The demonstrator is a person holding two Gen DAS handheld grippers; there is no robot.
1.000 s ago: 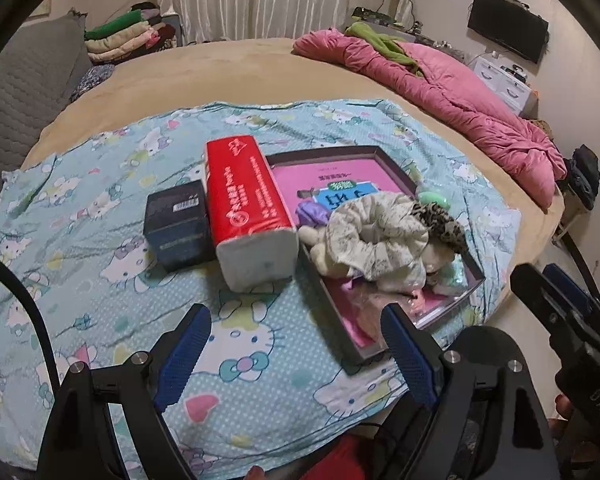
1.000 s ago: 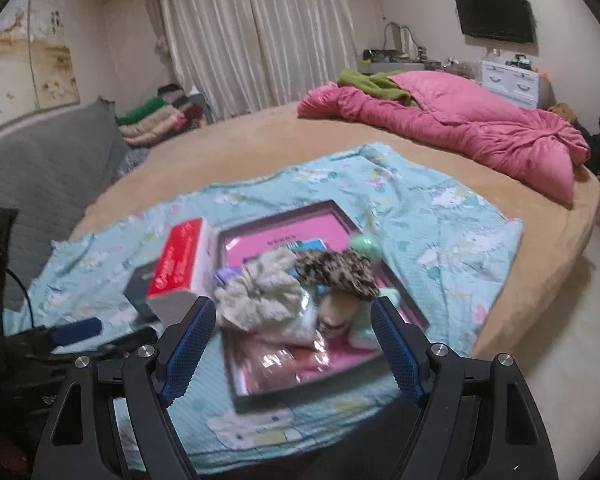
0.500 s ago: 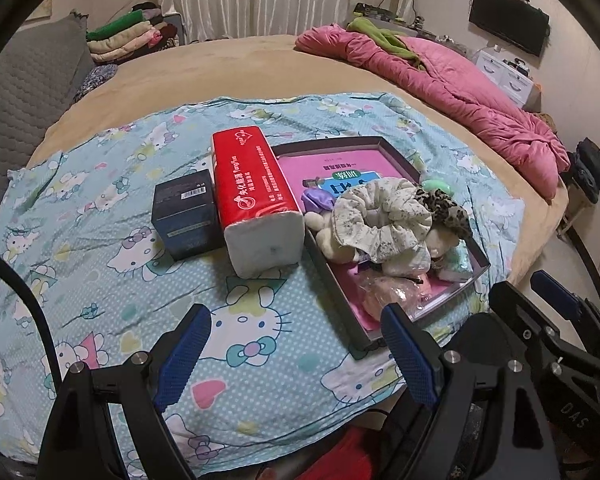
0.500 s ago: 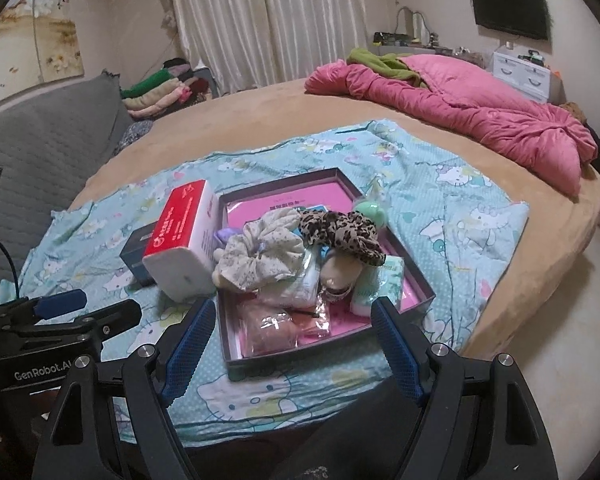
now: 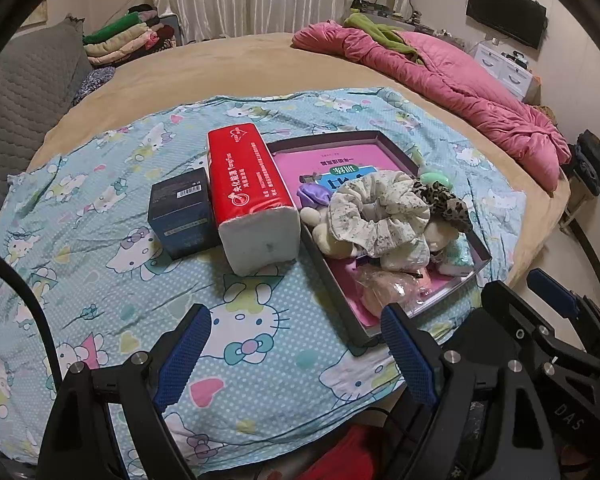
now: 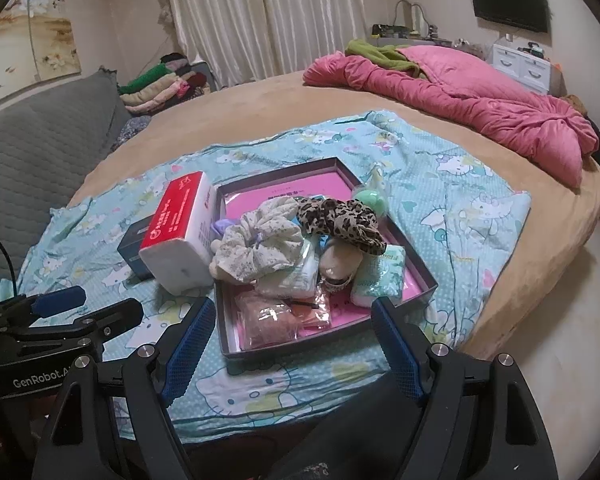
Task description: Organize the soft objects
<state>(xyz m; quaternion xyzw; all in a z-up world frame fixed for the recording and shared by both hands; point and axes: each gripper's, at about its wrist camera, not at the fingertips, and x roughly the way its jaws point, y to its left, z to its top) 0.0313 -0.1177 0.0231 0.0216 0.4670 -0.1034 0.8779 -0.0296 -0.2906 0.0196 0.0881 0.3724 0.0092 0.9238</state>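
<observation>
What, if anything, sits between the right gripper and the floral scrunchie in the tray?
Nothing visible: the right gripper hangs open short of the tray, and the floral scrunchie lies uncovered on top of the pile.

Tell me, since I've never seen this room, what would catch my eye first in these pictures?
Probably the shallow dark tray with a pink floor on the Hello Kitty sheet, heaped with soft things: a floral scrunchie and a leopard-print scrunchie on top. Right beside its left wall lies a red tissue pack, with a small dark box next to it. Behind, a rumpled pink quilt sprawls across the tan bed.
</observation>
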